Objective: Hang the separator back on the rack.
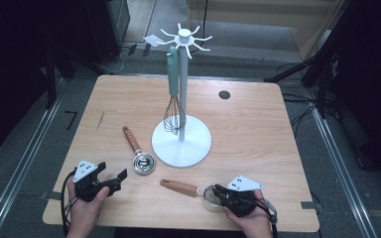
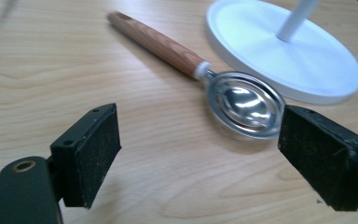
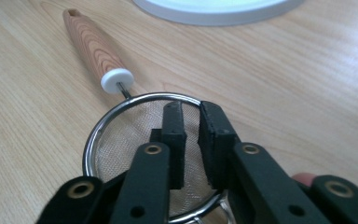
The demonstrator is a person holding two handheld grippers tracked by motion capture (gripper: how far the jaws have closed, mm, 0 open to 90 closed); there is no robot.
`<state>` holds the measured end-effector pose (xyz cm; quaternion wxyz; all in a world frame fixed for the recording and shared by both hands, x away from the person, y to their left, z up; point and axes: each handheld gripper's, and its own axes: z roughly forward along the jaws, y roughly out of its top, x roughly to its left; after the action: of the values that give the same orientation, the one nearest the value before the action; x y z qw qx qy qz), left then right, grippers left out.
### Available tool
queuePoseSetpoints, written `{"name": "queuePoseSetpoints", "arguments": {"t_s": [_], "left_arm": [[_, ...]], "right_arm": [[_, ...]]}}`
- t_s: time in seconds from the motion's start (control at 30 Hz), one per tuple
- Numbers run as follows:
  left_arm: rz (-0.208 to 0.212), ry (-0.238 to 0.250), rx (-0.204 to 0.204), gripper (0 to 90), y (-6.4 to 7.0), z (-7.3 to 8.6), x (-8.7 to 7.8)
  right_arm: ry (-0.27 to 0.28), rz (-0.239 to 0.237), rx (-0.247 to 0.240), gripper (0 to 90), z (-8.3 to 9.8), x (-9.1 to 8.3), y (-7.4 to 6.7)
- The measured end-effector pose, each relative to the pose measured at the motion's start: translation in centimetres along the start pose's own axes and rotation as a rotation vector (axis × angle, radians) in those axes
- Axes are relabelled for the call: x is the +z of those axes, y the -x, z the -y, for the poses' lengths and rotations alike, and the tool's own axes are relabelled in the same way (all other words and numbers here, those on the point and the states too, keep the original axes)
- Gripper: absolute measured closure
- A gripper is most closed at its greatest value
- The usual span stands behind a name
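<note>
R gripper (image 3: 192, 116) jaws narrow, nearly closed over strainer (image 3: 135, 154) mesh, nothing pinched; wooden handle (image 3: 93, 44) is seen pointing straight ahead.

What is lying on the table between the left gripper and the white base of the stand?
The egg separator lies there, bowl nearest the left gripper, beside the stand's white base. The high view shows this.

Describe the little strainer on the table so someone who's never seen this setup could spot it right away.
Start at the white utensil stand with the round base in the middle of the wooden table. Nearer the table's front edge lies a small round wire-mesh strainer with a wooden handle, its rim under the right gripper. Unlike the wooden-handled utensil with the shiny solid metal bowl to its left, its head is see-through mesh.
</note>
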<state>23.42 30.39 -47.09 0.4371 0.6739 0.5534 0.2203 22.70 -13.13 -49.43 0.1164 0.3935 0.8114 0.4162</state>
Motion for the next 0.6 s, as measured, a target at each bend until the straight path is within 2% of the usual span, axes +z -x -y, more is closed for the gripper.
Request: {"name": "queuePoseSetpoints", "arguments": {"t_s": [0.13, 0.27, 0.43, 0.6], "left_arm": [[-0.031, 0.012, 0.014, 7.5, -0.7, 0.1, -0.3], [-0.040, 0.024, 0.014, 7.5, -1.2, 0.2, -0.5], [-0.069, 0.024, 0.031, 7.6, -1.7, 0.5, -0.5], [-0.079, 0.030, 0.050, 7.5, -1.9, 0.8, -0.5]], "right_arm": [[0.025, -0.034, -0.036, 76.1, -0.5, -0.9, 0.3], [0.050, -0.067, -0.065, 72.0, -1.5, -1.8, 0.9], [0.058, -0.087, -0.093, 65.6, -2.6, -2.0, 1.6], [0.047, -0.106, -0.147, 60.1, -4.1, -2.1, 1.9]]}}
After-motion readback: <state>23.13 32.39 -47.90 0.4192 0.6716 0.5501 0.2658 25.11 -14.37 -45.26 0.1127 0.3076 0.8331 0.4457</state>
